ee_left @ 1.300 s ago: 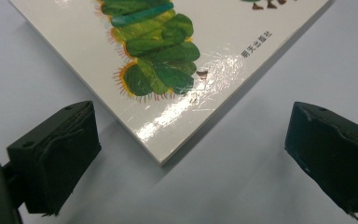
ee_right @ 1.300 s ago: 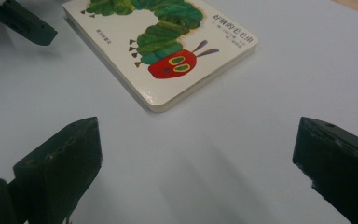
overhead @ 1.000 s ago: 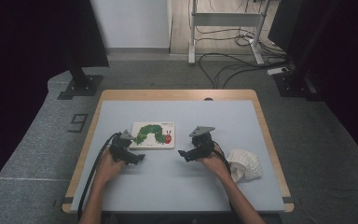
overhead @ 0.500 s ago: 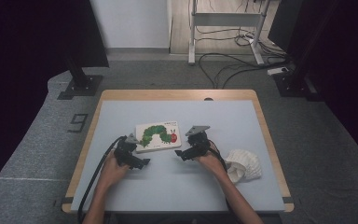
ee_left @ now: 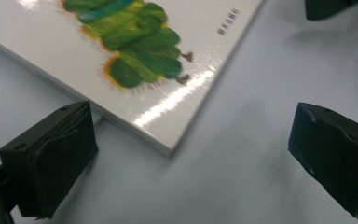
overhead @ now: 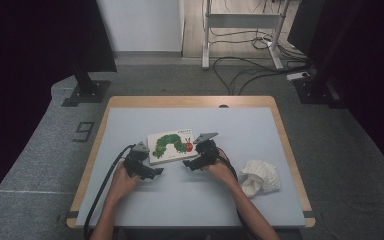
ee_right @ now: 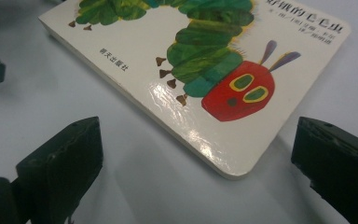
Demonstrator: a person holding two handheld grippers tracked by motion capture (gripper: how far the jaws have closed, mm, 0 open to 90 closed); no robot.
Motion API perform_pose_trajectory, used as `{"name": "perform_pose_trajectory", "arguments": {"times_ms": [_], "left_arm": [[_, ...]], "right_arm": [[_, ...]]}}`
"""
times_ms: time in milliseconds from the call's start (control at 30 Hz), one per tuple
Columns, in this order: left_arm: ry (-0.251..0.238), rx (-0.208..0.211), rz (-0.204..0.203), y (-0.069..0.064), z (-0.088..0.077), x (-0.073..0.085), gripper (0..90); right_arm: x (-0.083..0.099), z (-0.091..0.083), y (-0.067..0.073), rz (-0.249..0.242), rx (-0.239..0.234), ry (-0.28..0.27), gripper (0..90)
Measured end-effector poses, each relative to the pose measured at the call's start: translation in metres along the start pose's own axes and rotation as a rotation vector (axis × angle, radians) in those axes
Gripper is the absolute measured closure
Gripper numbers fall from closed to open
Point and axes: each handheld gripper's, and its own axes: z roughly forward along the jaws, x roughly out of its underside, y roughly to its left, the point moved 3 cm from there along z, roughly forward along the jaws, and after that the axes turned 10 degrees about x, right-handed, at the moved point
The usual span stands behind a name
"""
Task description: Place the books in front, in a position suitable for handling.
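both grippers, left gripper (overhead: 152,172) and right gripper (overhead: 188,163), hover with jaws spread.

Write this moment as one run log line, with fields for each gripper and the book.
left gripper: open, at book's near-left corner | right gripper: open, at near-right corner | book: closed, flat on table, not gripped | cloth: untouched

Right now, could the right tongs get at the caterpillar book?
Probably yes. The right tongs are open, and the book lies flat just ahead of them with its rounded corner between the jaws in the right gripper view. Only bare table lies between; the white cloth sits off to the side.
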Motion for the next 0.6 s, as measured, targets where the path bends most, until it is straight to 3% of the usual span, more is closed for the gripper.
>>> {"name": "perform_pose_trajectory", "arguments": {"times_ms": [267,333,467,600], "left_arm": [[-0.002,-0.011,0.0,-0.0008,0.001,0.0,0.0],[-0.004,0.003,-0.013,-0.001,0.0002,-0.0001,0.0],[-0.013,0.07,-0.043,-0.0021,-0.0035,0.0013,0.0],[-0.014,0.058,-0.031,-0.0069,-0.0024,0.0034,0.0]], "right_arm": [[-0.0033,0.005,0.0027,-0.022,-0.007,0.016,0.9],[-0.0031,0.0044,0.0025,-0.005,-0.013,0.012,1.0],[-0.0016,0.0019,0.0013,0.031,-0.022,0.006,2.0],[0.001,-0.0015,0.0028,0.03,-0.025,0.006,2.4]]}}
